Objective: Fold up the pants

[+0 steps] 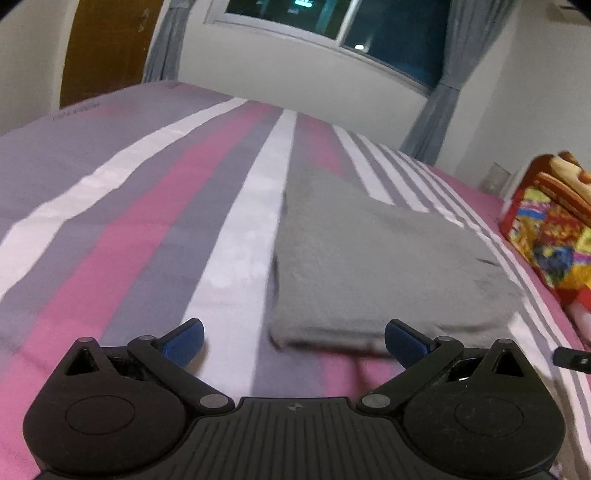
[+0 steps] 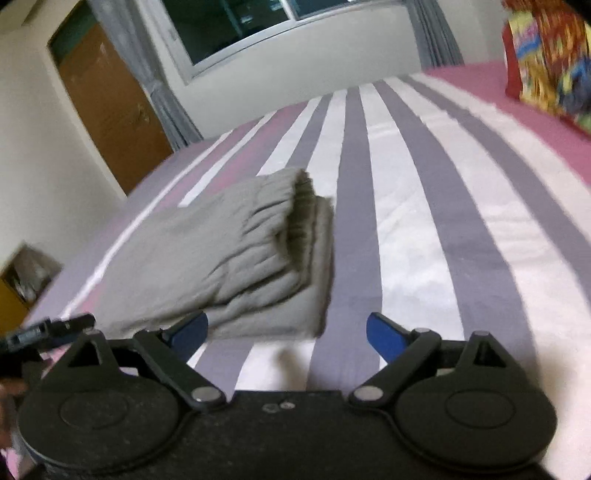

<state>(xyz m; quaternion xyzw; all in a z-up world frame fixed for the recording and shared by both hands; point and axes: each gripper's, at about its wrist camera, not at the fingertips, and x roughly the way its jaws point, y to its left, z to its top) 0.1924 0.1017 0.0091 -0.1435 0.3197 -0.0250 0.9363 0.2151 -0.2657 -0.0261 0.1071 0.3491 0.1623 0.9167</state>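
Observation:
The grey pants (image 1: 376,266) lie folded into a flat rectangle on the striped bed sheet (image 1: 147,229). In the right wrist view the pants (image 2: 229,258) show stacked layers with the gathered waistband on top. My left gripper (image 1: 294,341) is open and empty, just short of the near edge of the pants. My right gripper (image 2: 288,334) is open and empty, close to the near right corner of the folded pants. Its left fingertip (image 2: 190,332) sits against the fabric edge.
The bed sheet has pink, grey and white stripes. A colourful pillow (image 1: 550,236) lies at the right side of the bed and shows in the right wrist view (image 2: 546,55). A window (image 1: 343,22), curtains and a wooden door (image 1: 107,48) are behind the bed.

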